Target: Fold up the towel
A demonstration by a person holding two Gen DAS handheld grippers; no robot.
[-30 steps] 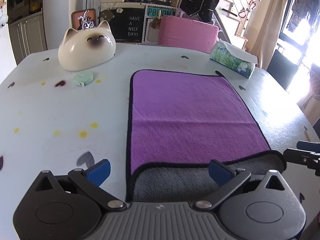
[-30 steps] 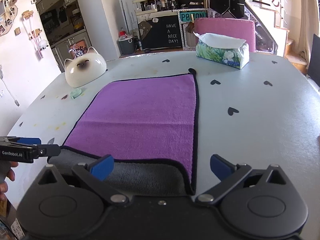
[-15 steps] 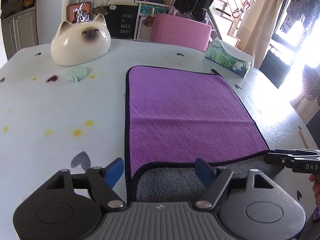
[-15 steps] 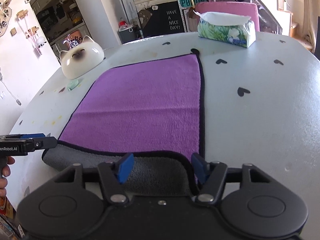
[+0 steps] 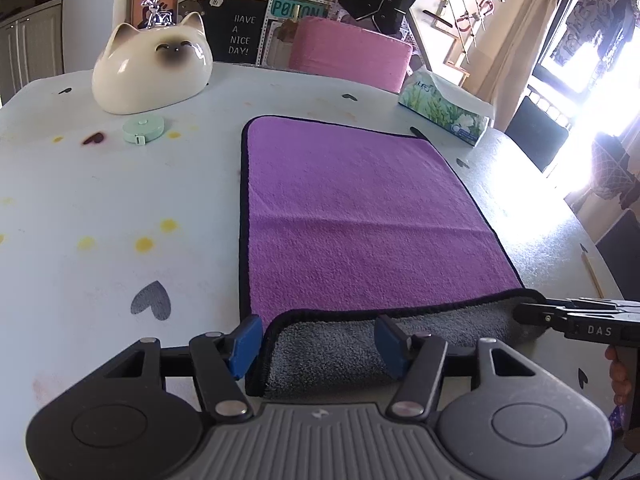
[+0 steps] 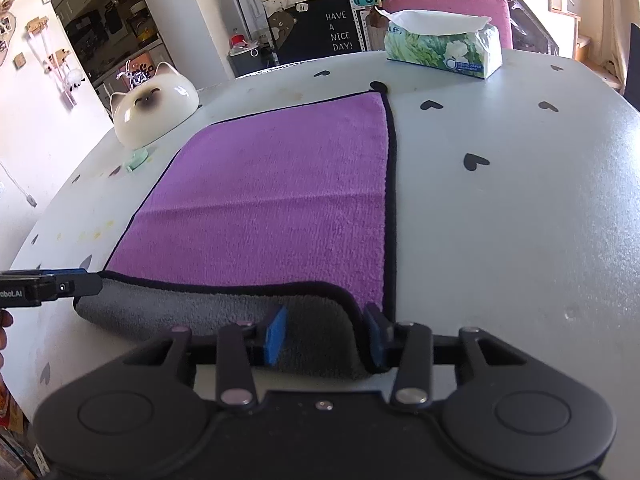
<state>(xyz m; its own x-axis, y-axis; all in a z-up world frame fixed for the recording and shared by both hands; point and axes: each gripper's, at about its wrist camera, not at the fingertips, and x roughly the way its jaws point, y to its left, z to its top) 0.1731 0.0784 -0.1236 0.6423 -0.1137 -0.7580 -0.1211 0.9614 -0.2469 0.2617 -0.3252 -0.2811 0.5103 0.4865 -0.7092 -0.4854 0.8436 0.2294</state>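
fingers (image 5: pixel 247 344) straddling purple towel (image 5: pixel 352 216), grey underside curled up

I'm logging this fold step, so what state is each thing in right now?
towel: flat, purple side up, near edge curled over showing grey.
left gripper: open around the near-left corner.
right gripper: open around the near-right corner.
tissue box: open, a tissue sticking out.
cat-shaped bowl: upside down on the table.
tape measure: lying flat, closed.
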